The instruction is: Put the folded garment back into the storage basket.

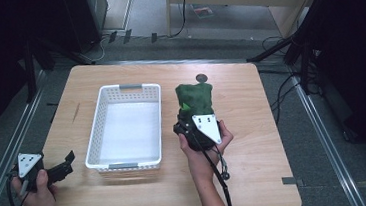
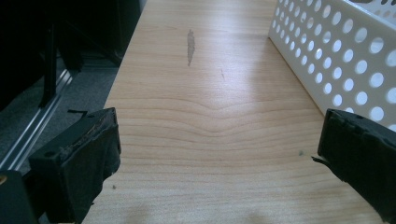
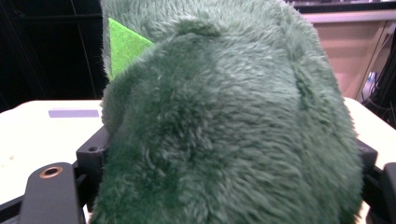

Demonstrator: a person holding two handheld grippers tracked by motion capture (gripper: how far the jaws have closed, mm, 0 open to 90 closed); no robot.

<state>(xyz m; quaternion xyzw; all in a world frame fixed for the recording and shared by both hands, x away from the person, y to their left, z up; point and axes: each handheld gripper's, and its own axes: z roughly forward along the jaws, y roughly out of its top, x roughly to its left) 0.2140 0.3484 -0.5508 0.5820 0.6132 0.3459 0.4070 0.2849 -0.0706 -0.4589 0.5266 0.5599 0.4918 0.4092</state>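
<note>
One gripper, the right [image 1: 191,124], was clamped on the green plush toy [image 1: 195,100], its long axis pointing away, the white basket [image 1: 98,128] just to its left; the left gripper [image 1: 66,163] gaped wide.

each gripper is a black body topped by a grey three-cornered plate with dark screw dots. left gripper [image 1: 68,160]: two black jaws with worn, frayed pads [image 2: 93,158]. right gripper [image 1: 189,125]: a black cable [image 1: 220,172] trails toward the near edge; a brass-ringed hole [image 3: 50,171] marks its frame. both forearms are bare, without sleeves.
</note>
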